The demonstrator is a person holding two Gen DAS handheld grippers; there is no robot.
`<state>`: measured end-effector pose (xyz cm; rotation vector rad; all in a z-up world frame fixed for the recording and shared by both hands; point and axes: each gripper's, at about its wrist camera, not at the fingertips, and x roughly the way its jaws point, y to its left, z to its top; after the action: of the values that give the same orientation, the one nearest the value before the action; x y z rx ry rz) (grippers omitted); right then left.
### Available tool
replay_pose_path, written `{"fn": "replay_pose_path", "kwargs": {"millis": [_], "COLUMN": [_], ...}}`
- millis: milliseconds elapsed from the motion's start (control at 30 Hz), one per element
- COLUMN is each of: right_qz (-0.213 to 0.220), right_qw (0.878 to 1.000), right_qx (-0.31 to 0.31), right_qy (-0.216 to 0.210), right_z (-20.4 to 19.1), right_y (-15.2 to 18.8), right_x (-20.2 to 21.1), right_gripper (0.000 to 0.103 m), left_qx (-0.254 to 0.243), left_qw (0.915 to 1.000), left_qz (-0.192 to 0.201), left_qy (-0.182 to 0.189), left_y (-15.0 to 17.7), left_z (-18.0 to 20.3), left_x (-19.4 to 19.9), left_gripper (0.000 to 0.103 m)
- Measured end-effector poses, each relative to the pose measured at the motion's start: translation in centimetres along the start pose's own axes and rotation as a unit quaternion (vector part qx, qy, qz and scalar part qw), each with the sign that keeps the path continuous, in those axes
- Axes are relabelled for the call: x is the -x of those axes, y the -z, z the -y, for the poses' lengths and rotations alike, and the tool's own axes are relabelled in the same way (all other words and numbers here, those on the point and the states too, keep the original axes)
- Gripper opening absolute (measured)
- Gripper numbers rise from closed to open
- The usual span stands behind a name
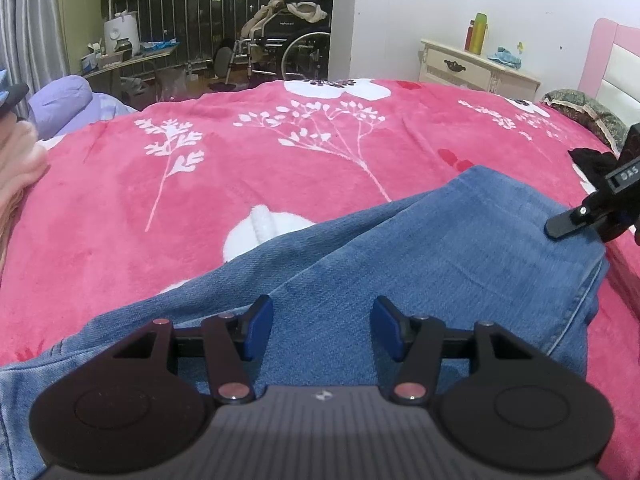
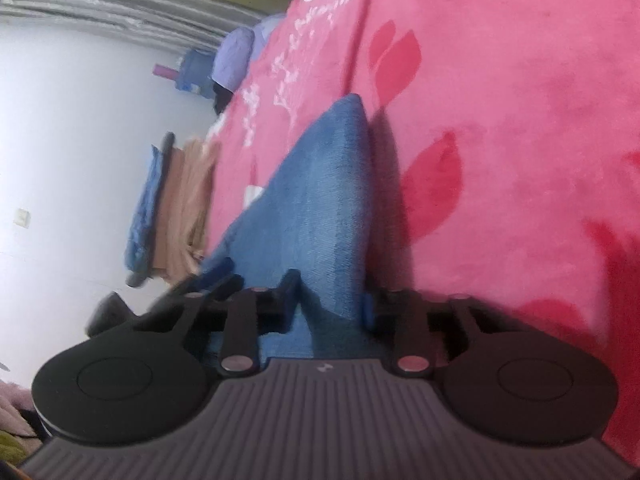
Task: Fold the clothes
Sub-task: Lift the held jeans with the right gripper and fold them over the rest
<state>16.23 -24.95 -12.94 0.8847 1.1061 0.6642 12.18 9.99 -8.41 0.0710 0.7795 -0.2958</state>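
A bed [image 1: 120, 208] under a pink floral blanket [image 1: 304, 152] fills the room's foreground — behind it stand a wheelchair [image 1: 296, 40] and a cream nightstand [image 1: 476, 68]. Blue jeans [image 1: 400, 248] lie on the blanket's near side. The left hand-held gripper [image 1: 322, 330] hovers spread above the denim; the right hand-held gripper [image 2: 330, 300] pinches a raised jeans fold.

I'm in somebody's bedroom: pink floral blanket [image 1: 280, 168] over the bed, pink headboard [image 1: 612, 64], cream nightstand [image 1: 476, 68] with bottles [image 1: 478, 34] (a loaded wheelchair [image 1: 292, 40] sits parked out back).
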Motion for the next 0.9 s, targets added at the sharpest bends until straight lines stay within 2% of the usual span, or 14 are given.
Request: {"fn": "replay_pose_path", "kwargs": {"millis": [133,233,367,433,800,900], "right_qz": [0.013,0.022,0.031,0.028,0.003,0.0], "right_qw": [1.0,0.999,0.997,0.996,0.992,0.991], "right_qx": [0.001,0.003,0.011,0.02,0.082,0.091], "right_qy": [-0.024,-0.042,-0.07,-0.079,-0.097,-0.1], "right_z": [-1.2,-2.1,-3.7,-4.8,-12.0,-13.7], "right_y": [0.3,0.5,0.5,0.3,-0.9,-1.3], "right_x": [1.0,1.7,2.5,2.5,1.1,0.6], "right_gripper": [0.016,0.014,0.013,0.013,0.013,0.013], "left_qx": [0.011,-0.017,-0.053,-0.047,-0.019,-0.043], "left_qw": [0.9998,0.9994,0.9979,0.9981,0.9974,0.9964], "left_qz": [0.013,0.022,-0.021,-0.019,-0.006,0.001], "left_qy": [0.009,0.021,0.029,0.035,0.069,0.073], "left_y": [-0.3,0.2,1.4,1.5,1.9,2.6], "left_z": [0.1,1.2,2.3,2.0,0.7,1.8], "left_x": [1.8,3.2,2.0,2.0,3.0,3.5], "left_gripper": [0.054,0.053,0.053,0.055,0.056,0.055]}}
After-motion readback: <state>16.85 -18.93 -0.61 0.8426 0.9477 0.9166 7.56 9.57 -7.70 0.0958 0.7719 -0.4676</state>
